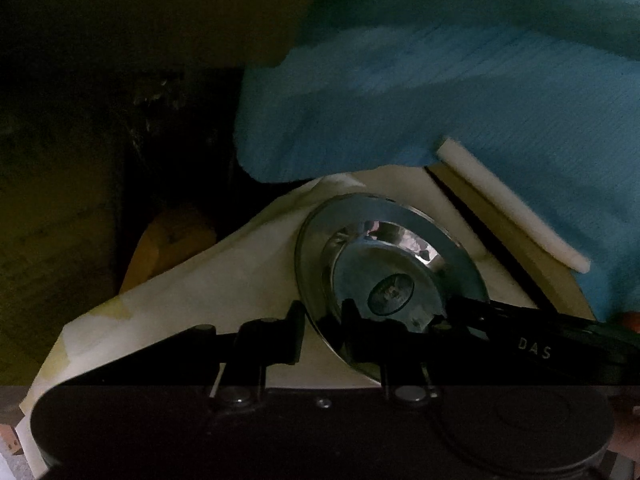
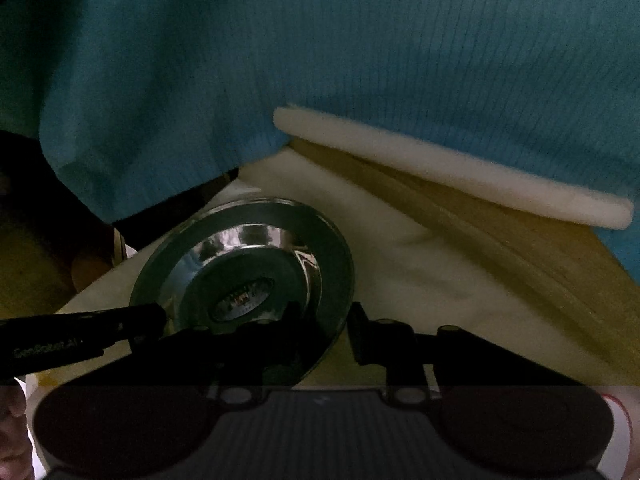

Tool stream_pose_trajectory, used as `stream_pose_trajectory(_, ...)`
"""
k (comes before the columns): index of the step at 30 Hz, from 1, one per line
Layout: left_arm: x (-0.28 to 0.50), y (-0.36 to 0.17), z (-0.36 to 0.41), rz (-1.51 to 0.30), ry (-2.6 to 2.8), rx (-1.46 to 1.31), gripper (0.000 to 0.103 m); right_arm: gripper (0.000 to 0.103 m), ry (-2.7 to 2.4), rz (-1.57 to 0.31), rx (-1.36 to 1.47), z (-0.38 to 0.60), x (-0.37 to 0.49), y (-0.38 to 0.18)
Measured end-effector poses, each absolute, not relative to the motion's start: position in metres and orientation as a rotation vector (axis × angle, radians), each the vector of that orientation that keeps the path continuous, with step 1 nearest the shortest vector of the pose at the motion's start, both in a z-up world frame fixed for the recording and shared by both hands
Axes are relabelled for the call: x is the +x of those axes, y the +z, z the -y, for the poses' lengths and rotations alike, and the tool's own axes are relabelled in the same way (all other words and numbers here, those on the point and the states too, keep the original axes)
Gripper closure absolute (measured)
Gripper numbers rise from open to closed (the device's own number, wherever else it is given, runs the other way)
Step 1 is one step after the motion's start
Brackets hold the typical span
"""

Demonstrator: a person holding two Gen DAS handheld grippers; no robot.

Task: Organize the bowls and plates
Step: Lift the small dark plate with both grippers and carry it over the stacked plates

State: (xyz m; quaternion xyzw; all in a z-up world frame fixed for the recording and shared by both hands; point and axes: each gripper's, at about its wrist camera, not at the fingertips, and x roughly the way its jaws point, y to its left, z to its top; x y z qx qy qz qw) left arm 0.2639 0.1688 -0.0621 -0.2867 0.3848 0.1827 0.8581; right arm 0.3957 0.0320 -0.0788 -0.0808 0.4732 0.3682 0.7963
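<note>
While dim, white cloth (image 1: 248, 264) covers table | both grippers clamp steel plate (image 1: 316, 240) rim

A blue cloth (image 2: 320, 60) filled the upper frame, hiding everything behind it. My own fingers (image 1: 356, 320) covered the steel dish's (image 1: 384, 240) lower rim; the label (image 1: 390, 294) at its centre was unreadable.

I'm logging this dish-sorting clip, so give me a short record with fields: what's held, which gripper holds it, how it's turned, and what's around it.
Item: steel bowl with a wide flat rim
Orientation: tilted, underside and sticker toward both cameras
Left gripper: shut on the bowl's rim
Right gripper: shut on the rim at another spot
Underneath: white cloth, wooden surface
Behind: blue fabric, white strip
</note>
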Motion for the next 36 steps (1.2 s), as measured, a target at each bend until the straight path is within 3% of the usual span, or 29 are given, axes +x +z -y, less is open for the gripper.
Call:
stream_pose_trajectory(20, 0.230, -0.008, -0.126, -0.682, 0.321, -0.492, 0.082, 0.076, 0.784, -0.852, -0.087, 0.024, 0.351, -0.028)
stream_pose_trajectory(36, 0.235, 0.019, -0.023, -0.649, 0.046, -0.375, 0.082, 0.076, 0.577, -0.755, 0.012, 0.154, 0.305, 0.003)
